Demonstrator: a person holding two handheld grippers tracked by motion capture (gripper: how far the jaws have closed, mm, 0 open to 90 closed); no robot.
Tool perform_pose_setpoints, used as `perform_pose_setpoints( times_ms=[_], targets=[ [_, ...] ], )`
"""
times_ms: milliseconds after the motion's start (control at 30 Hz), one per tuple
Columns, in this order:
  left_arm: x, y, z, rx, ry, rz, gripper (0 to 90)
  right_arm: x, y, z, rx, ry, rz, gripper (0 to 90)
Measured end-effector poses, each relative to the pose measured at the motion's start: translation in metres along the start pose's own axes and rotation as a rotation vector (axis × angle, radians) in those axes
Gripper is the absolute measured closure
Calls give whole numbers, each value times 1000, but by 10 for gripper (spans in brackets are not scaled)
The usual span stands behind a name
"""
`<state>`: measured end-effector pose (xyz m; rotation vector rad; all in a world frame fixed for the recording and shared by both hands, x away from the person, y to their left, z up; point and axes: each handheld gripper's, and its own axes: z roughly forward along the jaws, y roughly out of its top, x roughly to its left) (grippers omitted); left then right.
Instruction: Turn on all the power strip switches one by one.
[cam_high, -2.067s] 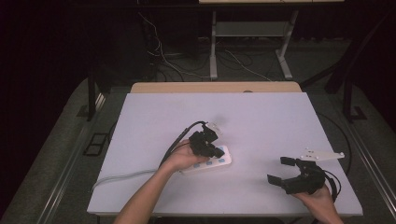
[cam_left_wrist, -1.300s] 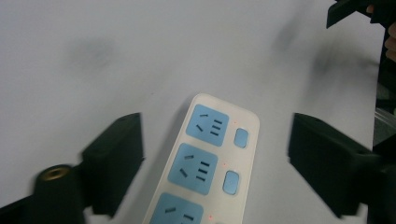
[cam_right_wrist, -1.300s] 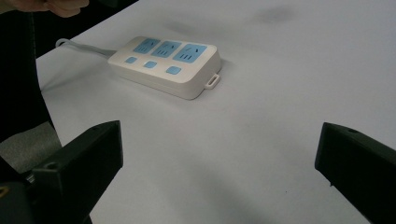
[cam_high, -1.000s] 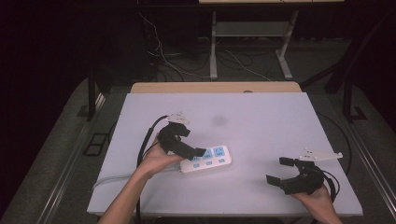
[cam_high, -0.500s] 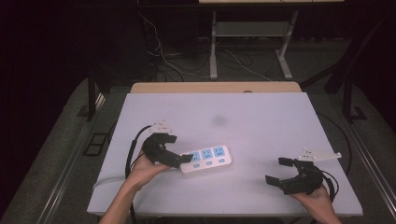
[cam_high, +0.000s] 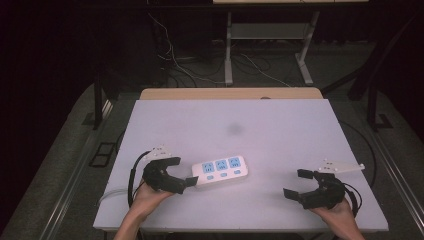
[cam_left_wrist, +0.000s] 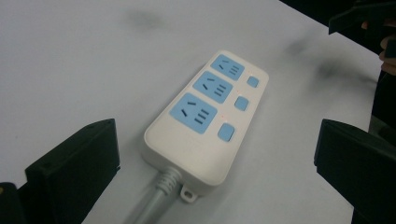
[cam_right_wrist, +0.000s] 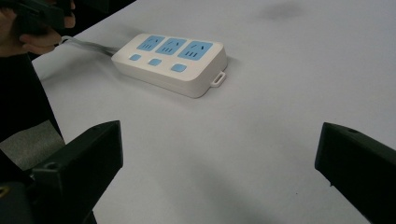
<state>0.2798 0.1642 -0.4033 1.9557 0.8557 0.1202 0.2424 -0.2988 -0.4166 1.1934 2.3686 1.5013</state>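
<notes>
- At far left of the high view, left gripper (cam_high: 181, 173) sits near the table's (cam_high: 280, 125) front-left edge, jaws spread wide, nothing between them, held by the person's left hand (cam_high: 145, 197).
- Just ahead of that gripper: white power strip (cam_high: 220, 170) lying flat on the table, cord end toward the left gripper, its near end just beside the lower jaw tip; can't tell if touching.
- Left gripper view: power strip (cam_left_wrist: 208, 119) centred between the two black jaws, apart from both; three blue sockets in a row, three blue switches beside them, grey cord (cam_left_wrist: 156, 200) leaving toward the camera.
- Right of the strip: bare table, faint dark smudge (cam_high: 234, 130) farther back.
- Far right, right gripper (cam_high: 296, 184) near the front-right edge, jaws spread, empty, well apart from the strip, held by the right hand (cam_high: 336, 220).
- Right gripper view: strip (cam_right_wrist: 170, 63) ahead and to its left, beyond the jaws; left hand (cam_right_wrist: 42, 37) at upper left.
</notes>
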Motion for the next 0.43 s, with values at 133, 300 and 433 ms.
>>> perform_pose_setpoints(
  times_ms=[133, 300, 433],
  targets=[
    [1, -9, -2, -24, 6, -14, 0, 0, 0, 0, -1, 1, -1, 10],
    [1, -17, 0, -52, 4, -24, 0, 1, 0, 0, -3, 4, -3, 10],
    [2, -21, 2, -47, 5, -30, 0, 2, -1, -1, -4, 4, -3, 10]
  ],
)
